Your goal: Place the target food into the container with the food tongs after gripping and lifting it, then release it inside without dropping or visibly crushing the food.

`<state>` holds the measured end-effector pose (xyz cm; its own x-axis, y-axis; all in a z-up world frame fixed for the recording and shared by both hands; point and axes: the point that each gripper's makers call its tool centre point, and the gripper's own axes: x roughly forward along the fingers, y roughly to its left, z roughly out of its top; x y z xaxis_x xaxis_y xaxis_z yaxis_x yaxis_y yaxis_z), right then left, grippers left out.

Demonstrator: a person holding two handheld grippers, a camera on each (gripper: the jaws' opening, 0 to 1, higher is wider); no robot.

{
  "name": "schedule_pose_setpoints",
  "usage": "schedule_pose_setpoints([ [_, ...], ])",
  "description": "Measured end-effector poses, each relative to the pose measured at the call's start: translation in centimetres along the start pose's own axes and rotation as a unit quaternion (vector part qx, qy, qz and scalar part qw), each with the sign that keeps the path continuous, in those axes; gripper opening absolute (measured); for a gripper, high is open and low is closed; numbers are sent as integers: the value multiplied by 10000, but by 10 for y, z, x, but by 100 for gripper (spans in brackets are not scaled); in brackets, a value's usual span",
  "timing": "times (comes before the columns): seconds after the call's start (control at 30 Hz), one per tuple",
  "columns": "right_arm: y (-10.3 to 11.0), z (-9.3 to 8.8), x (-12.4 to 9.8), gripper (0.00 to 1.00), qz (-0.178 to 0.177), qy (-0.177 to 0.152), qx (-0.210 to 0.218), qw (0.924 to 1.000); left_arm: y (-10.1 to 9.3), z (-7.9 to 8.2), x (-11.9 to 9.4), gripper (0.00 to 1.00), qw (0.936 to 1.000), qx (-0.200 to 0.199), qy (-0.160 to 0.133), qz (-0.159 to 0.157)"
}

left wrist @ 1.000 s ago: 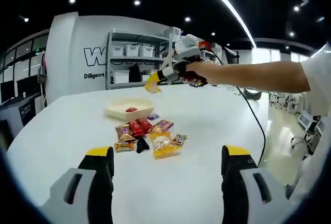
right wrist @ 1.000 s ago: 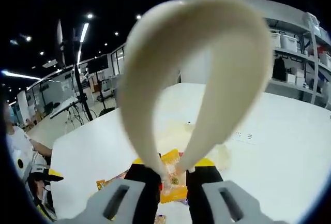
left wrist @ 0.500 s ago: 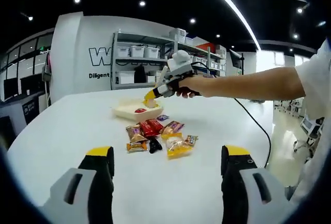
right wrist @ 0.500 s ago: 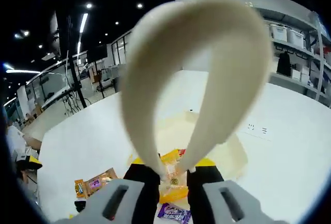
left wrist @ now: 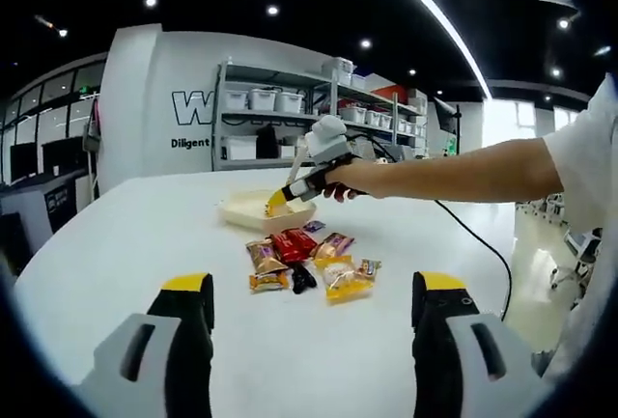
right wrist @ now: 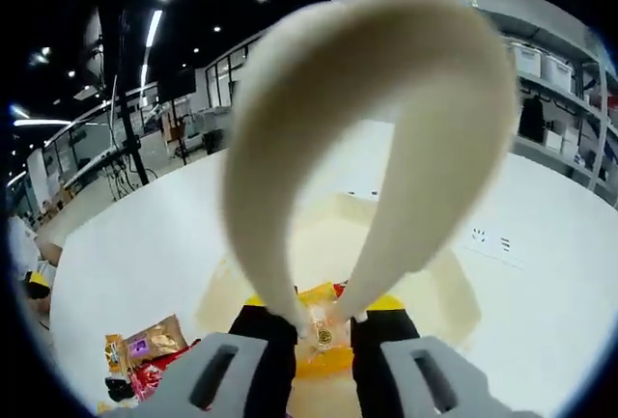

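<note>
The right gripper (right wrist: 320, 331) squeezes the food tongs (right wrist: 367, 138), whose tips pinch a yellow snack packet (right wrist: 323, 326) just above the container (right wrist: 454, 292). The placing step is under way. Next comes lowering and gently easing apart (no dropping). The left gripper (left wrist: 307, 317) hangs wide open, empty, near the spare snacks (left wrist: 304, 264) beside the container.

The tongs (right wrist: 386, 138) were cream, the container (left wrist: 253, 210) pale cream, the table (left wrist: 116, 254) white. The held snack (right wrist: 323, 326) was orange-yellow; a red packet (left wrist: 294, 242) lay among loose wrappers.
</note>
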<state>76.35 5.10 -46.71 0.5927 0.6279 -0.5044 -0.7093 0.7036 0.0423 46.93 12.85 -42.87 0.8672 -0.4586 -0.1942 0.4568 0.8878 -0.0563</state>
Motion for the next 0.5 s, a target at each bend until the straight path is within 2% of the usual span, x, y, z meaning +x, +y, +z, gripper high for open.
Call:
schedule_pose_setpoints([
  [0.17,-14,4,4,16,-158,32,100,9998,5,-2,0,82,10000,-55,15,65],
  [0.3,-13,8,1,18,-97,-56,106,9999,5,-4,-1,82,10000,-43,59,53],
  [0.37,-13,14,-1,19,-26,-173,238,9996,5,-5,-3,83,9999,-55,65,72],
  [0.5,-10,25,-15,17,-19,-295,296,9991,0,-6,-8,83,9999,-97,41,58],
])
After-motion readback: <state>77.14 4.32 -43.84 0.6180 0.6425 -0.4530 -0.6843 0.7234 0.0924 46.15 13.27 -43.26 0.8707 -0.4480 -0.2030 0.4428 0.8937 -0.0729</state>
